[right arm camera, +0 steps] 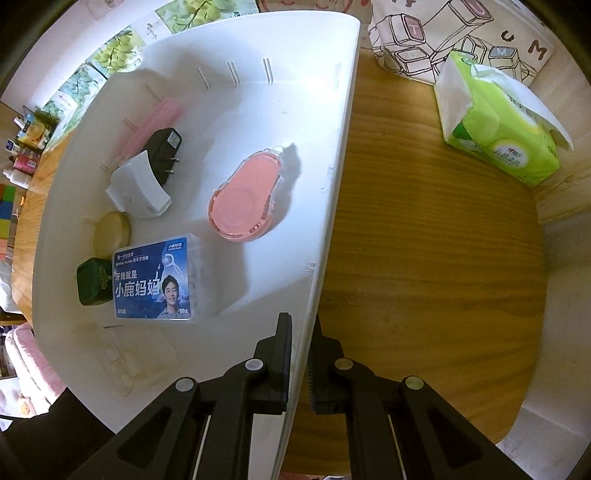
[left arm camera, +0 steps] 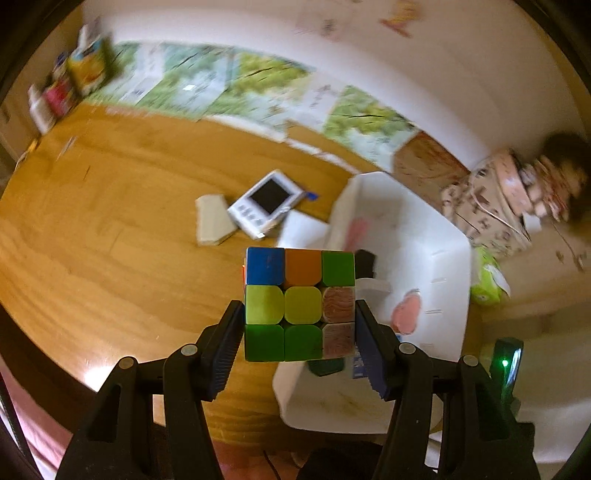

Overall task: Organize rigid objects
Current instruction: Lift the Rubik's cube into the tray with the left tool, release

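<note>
My left gripper (left arm camera: 300, 332) is shut on a Rubik's cube (left arm camera: 300, 303) and holds it above the wooden table, at the left edge of a white bin (left arm camera: 436, 258). My right gripper (right arm camera: 301, 332) is shut on the bin's right wall (right arm camera: 332, 206). Inside the bin lie a pink tape dispenser (right arm camera: 245, 195), a blue floss box (right arm camera: 155, 278), a black plug adapter (right arm camera: 164, 153), a white curved piece (right arm camera: 140, 186), a round gold tin (right arm camera: 112, 232), a dark green box (right arm camera: 94, 280) and a pink flat item (right arm camera: 157, 118).
On the table left of the bin lie a white device with a dark screen (left arm camera: 266, 203) and a white block (left arm camera: 214, 219). A green tissue pack (right arm camera: 498, 122) and a printed tote bag (right arm camera: 454, 33) lie right of the bin. Boxes (left arm camera: 70, 85) stand at the far left.
</note>
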Action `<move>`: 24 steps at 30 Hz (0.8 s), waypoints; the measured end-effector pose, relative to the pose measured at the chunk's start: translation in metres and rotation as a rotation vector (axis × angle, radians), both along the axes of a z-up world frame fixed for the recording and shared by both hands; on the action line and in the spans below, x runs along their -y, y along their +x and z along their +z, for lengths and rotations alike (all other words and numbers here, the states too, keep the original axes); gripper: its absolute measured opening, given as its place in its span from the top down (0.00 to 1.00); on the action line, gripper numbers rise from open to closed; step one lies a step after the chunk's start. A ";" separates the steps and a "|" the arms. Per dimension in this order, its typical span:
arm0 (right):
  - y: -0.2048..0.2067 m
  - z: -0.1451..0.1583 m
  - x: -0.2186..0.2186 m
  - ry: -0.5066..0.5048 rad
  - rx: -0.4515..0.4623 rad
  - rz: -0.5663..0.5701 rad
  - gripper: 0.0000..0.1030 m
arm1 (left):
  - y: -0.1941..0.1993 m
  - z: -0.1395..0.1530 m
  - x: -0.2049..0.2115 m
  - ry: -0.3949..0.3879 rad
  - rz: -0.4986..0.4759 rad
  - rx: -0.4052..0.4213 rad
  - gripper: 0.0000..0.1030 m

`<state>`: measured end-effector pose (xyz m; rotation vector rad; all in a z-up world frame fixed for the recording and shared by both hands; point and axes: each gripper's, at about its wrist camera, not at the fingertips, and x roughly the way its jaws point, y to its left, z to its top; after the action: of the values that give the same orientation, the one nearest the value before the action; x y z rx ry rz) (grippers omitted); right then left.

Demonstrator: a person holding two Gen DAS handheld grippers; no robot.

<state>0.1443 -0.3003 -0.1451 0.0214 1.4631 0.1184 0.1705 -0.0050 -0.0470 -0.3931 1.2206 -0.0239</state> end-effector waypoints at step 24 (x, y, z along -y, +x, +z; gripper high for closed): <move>-0.009 0.003 0.012 0.017 0.042 -0.003 0.91 | -0.030 0.005 0.111 0.124 -0.399 0.151 0.40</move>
<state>0.1350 -0.3118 -0.1423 0.0353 1.4198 0.1281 0.1401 -0.1160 -0.0417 -0.0338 1.1277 -0.3142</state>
